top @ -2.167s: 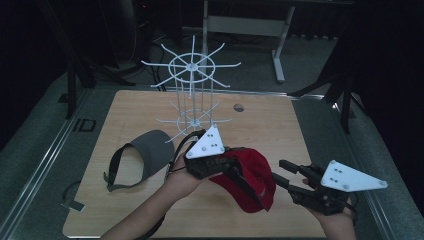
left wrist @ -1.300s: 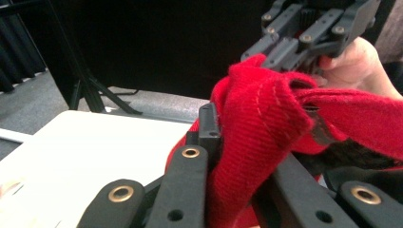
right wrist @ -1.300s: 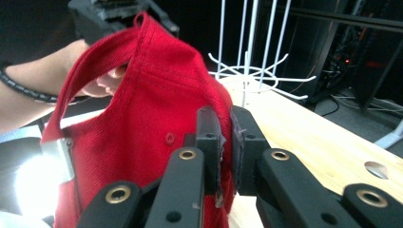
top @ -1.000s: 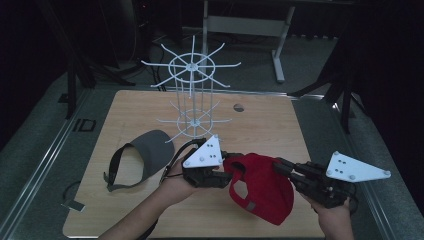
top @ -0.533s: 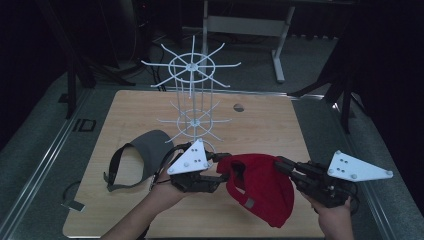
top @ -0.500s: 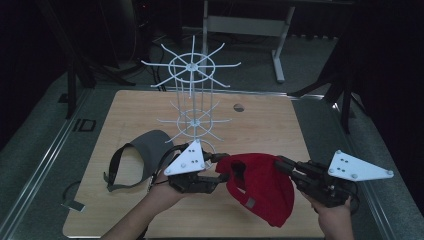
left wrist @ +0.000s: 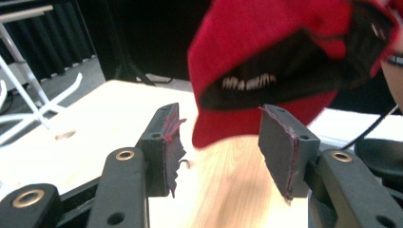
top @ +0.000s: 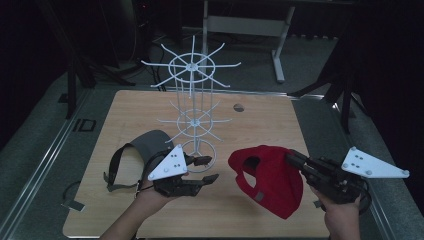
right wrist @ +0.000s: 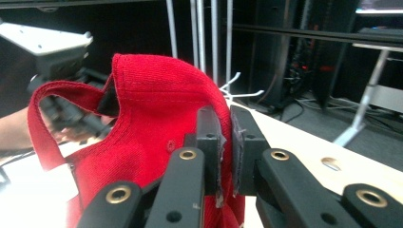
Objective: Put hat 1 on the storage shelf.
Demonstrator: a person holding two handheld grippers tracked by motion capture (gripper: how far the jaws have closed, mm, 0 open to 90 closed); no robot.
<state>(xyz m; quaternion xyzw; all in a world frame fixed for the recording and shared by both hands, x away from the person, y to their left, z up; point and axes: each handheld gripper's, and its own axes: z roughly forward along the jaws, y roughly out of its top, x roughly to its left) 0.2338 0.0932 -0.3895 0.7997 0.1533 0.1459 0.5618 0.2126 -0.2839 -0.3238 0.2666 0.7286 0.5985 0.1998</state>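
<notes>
We are holding the red cap (top: 272,177) up off the table (top: 280,120) with the right gripper (top: 295,159), whose jaws are clenched on the cap's fabric at its right edge; in the right gripper view the pads (right wrist: 212,137) are pinching a fold of red cloth. The cap is hanging at the right front of the table, its opening and back strap turned toward the left gripper (top: 206,170).

The left gripper is released: its jaws have just been opening, and in the left gripper view nothing is sitting between the pads (left wrist: 280,142), with the cap (left wrist: 285,61) hanging just beyond them. We are judging this as a regrip step, one hand having let go while the other is carrying the cap.

The white wire rack (top: 195,107) is standing in the middle of the table with its hooks bare, and a grey visor (top: 142,150) is lying to the left of its base. We are taking the aim to be hanging the cap on a hook. The next move is calling for the left gripper to take a fresh hold, probably near the strap or rim, so the opening can be presented to a hook.

Writing: a white printed line on the inner band (left wrist: 249,83) is blurring past reading. We are making out no brand anywhere.
</notes>
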